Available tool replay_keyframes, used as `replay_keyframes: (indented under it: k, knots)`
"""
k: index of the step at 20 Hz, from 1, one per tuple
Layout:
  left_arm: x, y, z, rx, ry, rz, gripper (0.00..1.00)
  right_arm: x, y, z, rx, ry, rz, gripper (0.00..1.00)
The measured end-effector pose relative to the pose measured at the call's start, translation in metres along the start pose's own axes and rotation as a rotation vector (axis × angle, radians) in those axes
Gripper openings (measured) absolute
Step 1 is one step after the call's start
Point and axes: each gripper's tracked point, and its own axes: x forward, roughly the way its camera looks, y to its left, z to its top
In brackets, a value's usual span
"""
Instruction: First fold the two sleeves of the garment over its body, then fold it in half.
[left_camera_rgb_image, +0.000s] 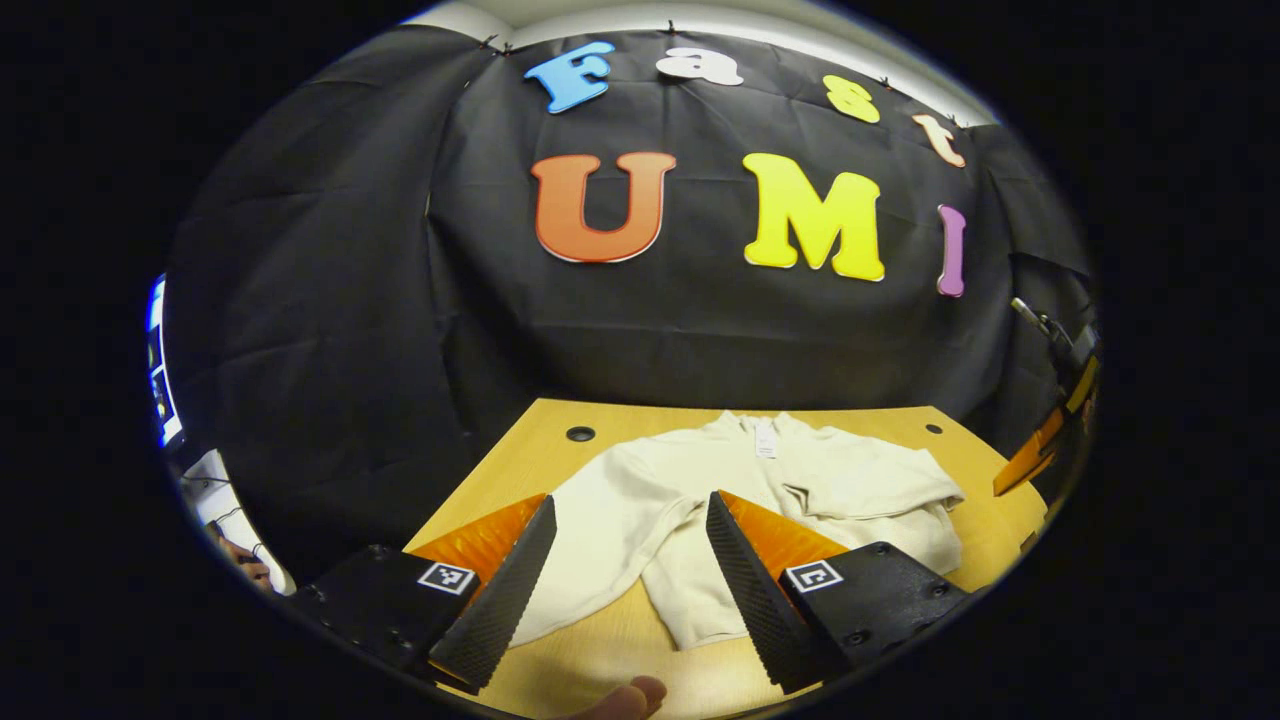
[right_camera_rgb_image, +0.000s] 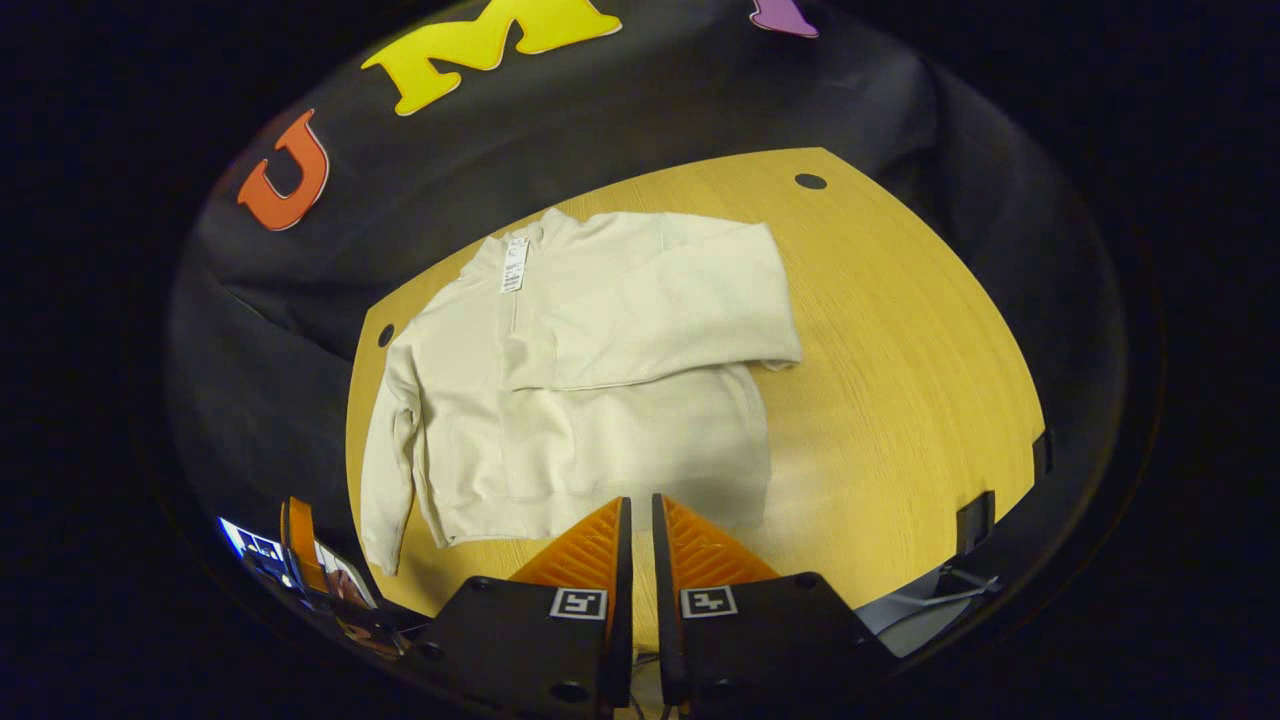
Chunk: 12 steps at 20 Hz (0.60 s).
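My left gripper (left_camera_rgb_image: 630, 560) and right gripper (right_camera_rgb_image: 642, 545) each have black screwed housings bearing small square black-and-white marker tags.

One garment (right_camera_rgb_image: 560, 400), one table (right_camera_rgb_image: 900, 330), two tongs (left_camera_rgb_image: 630, 570) (right_camera_rgb_image: 642, 560).

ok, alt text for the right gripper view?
A cream sweatshirt lies flat on a wooden table, one sleeve already folded across its chest and the other sleeve still hanging along its side. The right gripper hovers above the hem, fingers nearly closed on nothing.
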Motion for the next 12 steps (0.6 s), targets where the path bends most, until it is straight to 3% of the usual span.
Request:
replay_keyframes:
  k: [5,6,7,9,10,12]
  knots:
    - [0.013,0.064,-0.054,-0.031,0.124,0.177,0.97,-0.001,0.014,-0.005,-0.037,-0.059,0.053,0.13]
    - [0.017,0.074,-0.066,-0.046,0.157,0.213,0.96,-0.005,0.012,-0.003,-0.059,-0.069,0.052,0.33]
    - [0.016,0.087,-0.08,-0.062,0.193,0.256,0.97,-0.007,0.008,-0.003,-0.072,-0.084,0.045,0.24]
    - [0.007,0.108,-0.105,-0.099,0.262,0.339,0.96,-0.017,0.012,0.005,-0.07,-0.13,0.067,0.43]
    - [0.0,0.116,-0.117,-0.126,0.292,0.382,0.97,-0.022,0.011,0.009,-0.074,-0.163,0.075,0.59]
    - [-0.01,0.128,-0.138,-0.21,0.361,0.451,0.96,-0.029,0.006,0.019,-0.095,-0.22,0.073,0.65]
